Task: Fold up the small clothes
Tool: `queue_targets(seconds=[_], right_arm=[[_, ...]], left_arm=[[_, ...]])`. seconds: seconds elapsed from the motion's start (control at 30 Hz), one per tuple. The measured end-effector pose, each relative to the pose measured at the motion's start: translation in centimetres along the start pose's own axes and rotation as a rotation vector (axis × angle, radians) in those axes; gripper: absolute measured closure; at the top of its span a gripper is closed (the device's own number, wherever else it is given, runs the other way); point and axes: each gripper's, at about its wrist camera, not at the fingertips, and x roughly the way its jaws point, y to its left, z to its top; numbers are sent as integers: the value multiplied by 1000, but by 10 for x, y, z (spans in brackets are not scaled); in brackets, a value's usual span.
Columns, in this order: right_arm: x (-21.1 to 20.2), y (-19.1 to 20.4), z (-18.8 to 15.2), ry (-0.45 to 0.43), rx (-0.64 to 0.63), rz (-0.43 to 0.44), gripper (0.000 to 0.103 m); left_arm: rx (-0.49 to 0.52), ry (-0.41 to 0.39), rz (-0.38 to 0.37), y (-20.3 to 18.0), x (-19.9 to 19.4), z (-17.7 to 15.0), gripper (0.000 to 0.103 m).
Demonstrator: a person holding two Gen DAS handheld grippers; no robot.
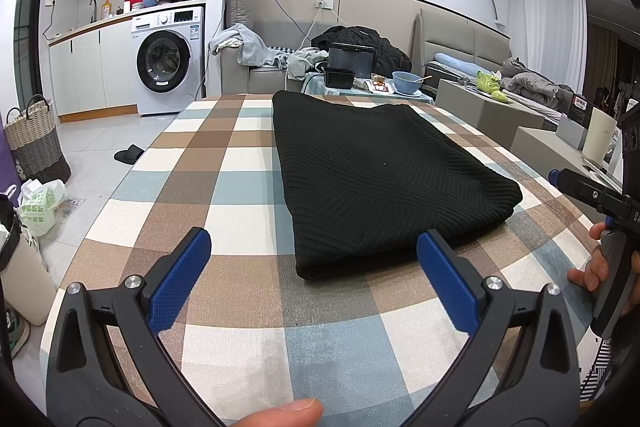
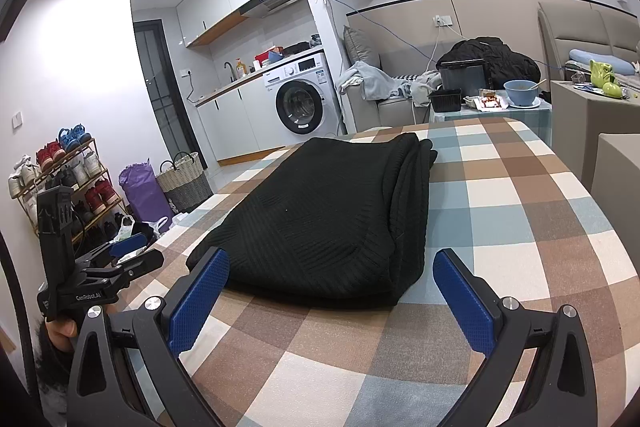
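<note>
On the checked tablecloth (image 1: 224, 187) lies one folded black sweater (image 1: 372, 175), long axis running away from you; your left gripper (image 1: 314, 267) and right gripper (image 2: 332, 287) both gape, empty.

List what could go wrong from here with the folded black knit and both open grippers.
1. The black knit garment shows stacked layers along its right edge; a gripper closing there might catch only the top layers, so the fold could splay open.
2. The left gripper and right gripper sit at the garment's near edge, just above the checked tablecloth; a low pinch may snag the cloth too.
</note>
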Motion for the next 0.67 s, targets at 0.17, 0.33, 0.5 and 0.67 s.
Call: queue_targets(seconds=[0.17,0.33,0.5,0.67], right_arm=[[0,0,0,0,0,0,0],[0,0,0,0,1,0,0],[-1,0,0,0,1,0,0],[0,0,1,0,2,-1,0]], left_arm=[[1,0,0,0,0,0,1],[1,0,0,0,0,1,1],[1,0,0,0,0,1,1],[1,0,0,1,0,0,1]])
